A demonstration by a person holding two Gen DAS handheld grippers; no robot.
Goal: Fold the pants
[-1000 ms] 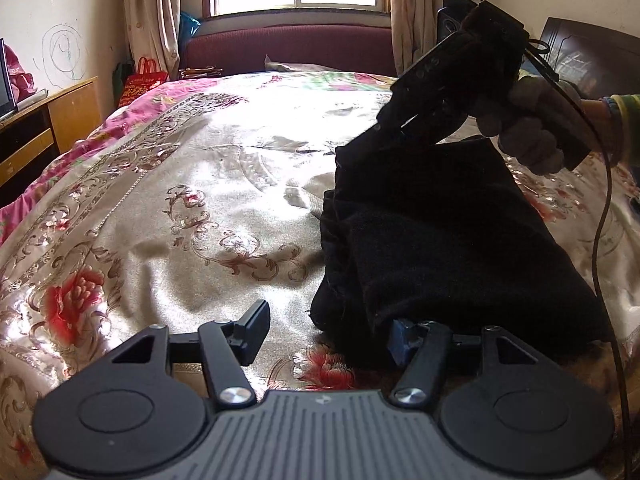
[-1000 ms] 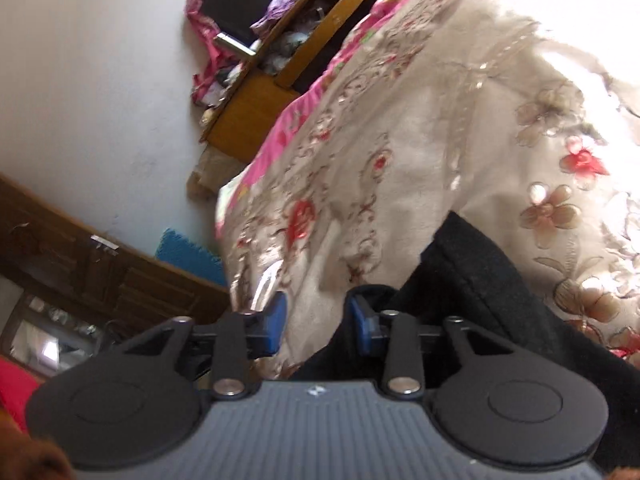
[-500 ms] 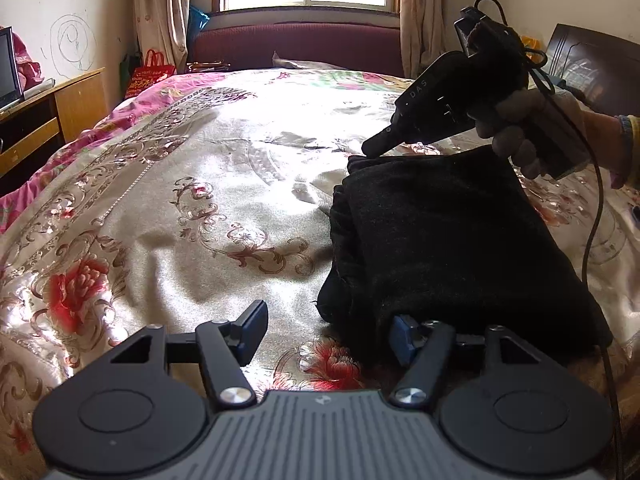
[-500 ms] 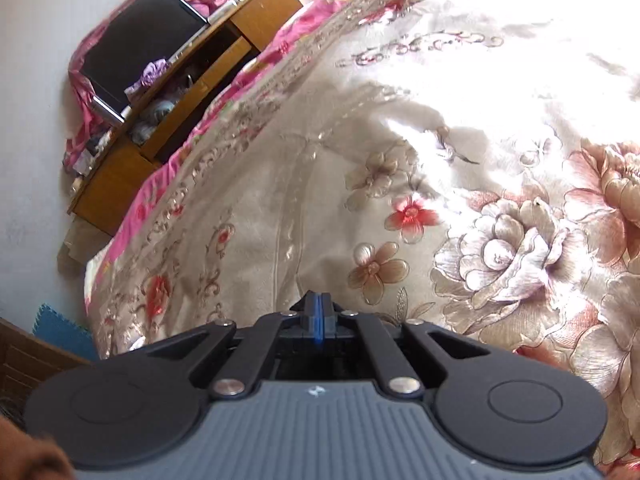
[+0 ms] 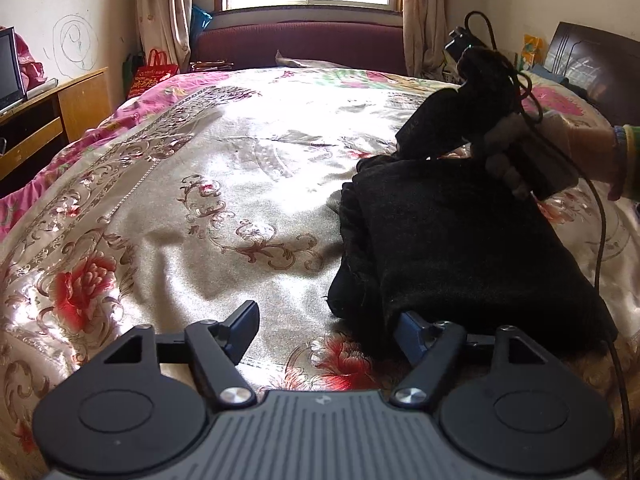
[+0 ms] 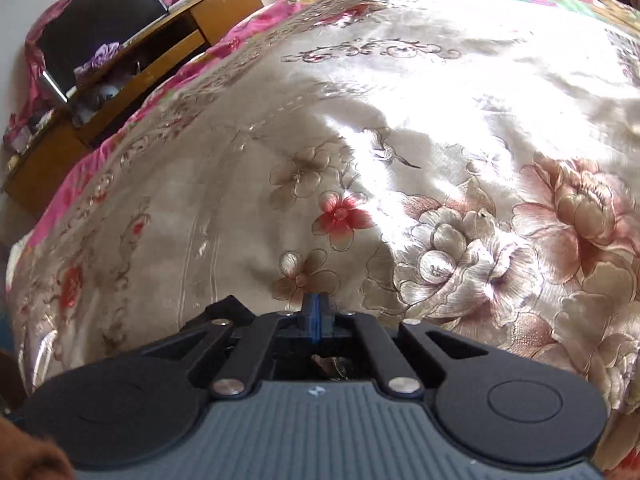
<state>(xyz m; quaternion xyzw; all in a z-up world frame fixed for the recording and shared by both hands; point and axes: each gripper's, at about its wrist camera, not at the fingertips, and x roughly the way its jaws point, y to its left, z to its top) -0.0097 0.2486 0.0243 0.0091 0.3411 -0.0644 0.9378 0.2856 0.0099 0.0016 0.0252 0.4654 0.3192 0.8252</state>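
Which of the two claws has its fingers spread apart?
The left claw: its jaws stand wide, just been opening, one finger by the folded black pants. The right claw is pinched shut, blue pads together.

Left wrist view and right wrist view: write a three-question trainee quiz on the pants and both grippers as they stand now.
1. True or false: the black pants lie in a folded pile on the floral bedspread.
2. Which gripper has its jaws standing wide apart? A) left gripper B) right gripper C) neither
3. Fill in: in the left wrist view, the right gripper's tip meets the pants at their ____ edge, away from the camera.

Key
1. True.
2. A. The left gripper's jaws have just been opening and press on nothing, though one finger lies against the pile's near edge; the right gripper's pads meet.
3. Far.
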